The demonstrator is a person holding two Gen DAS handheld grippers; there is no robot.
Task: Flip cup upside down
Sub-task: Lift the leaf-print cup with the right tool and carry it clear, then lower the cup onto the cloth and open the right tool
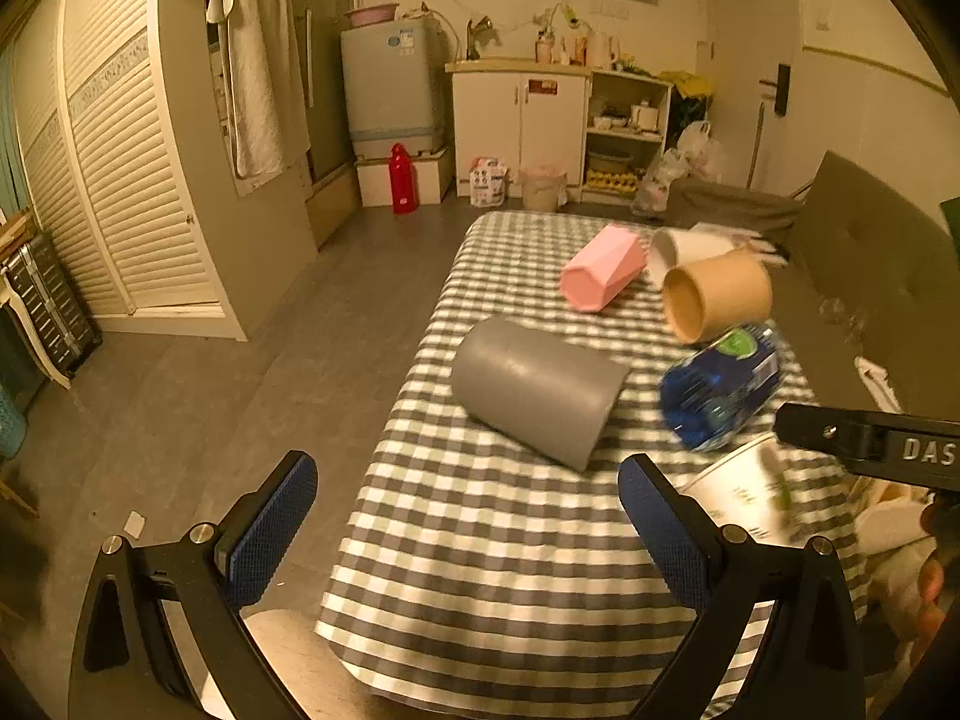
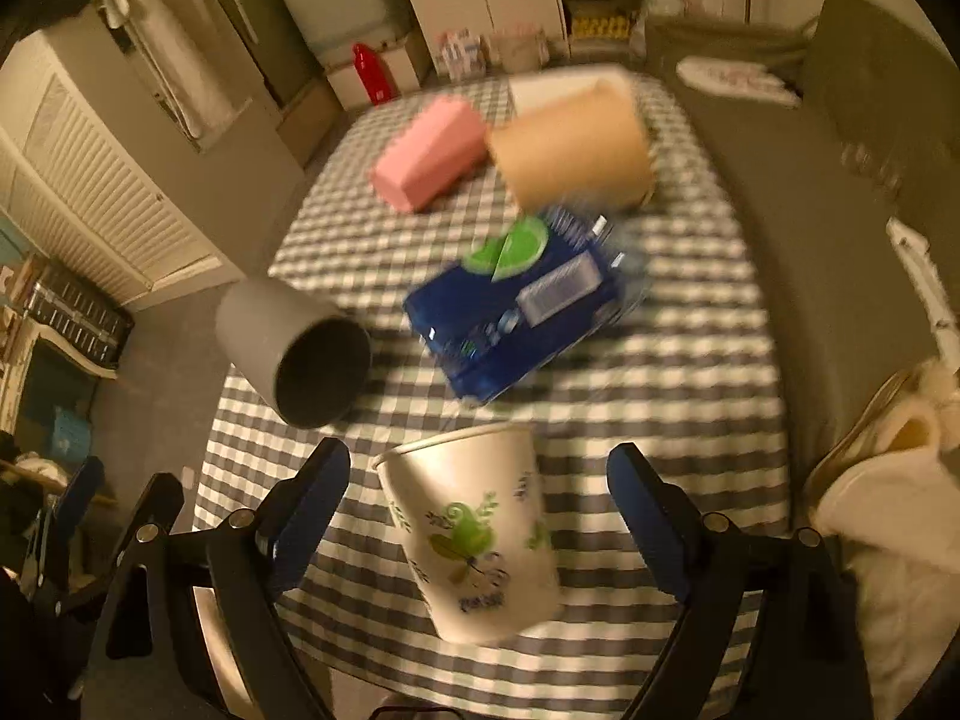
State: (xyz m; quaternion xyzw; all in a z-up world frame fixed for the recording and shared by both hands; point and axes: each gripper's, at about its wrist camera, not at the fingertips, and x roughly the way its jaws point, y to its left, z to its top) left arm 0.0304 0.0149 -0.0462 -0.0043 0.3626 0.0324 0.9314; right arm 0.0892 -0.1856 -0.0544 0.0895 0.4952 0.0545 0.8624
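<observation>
the paper cup (image 2: 477, 534) lies on the near part of the checked table (image 2: 690, 396), between the spread fingers of the right gripper (image 2: 480, 498). it is tipped, its rim up and to the left and its base toward the camera; whether it rests on its side or leans is hard to tell through the blur. the jaws stand wide apart and neither pad touches the cup.

the left gripper (image 1: 468, 516) is also wide open, holding nothing, over the near left edge of the table, with the grey cup (image 1: 537, 390) lying on its side just beyond it.

for the step in hand, i would judge the right gripper should close on the paper cup at mid-wall, not at the rim, since thin paper will likely crush or slip. squeeze lightly, lift clear of the cloth, roll the wrist until the rim faces down, then set it flat. keep clear of the blue pack (image 2: 516, 306) just beyond the cup, and of the grey cup to the left.
</observation>
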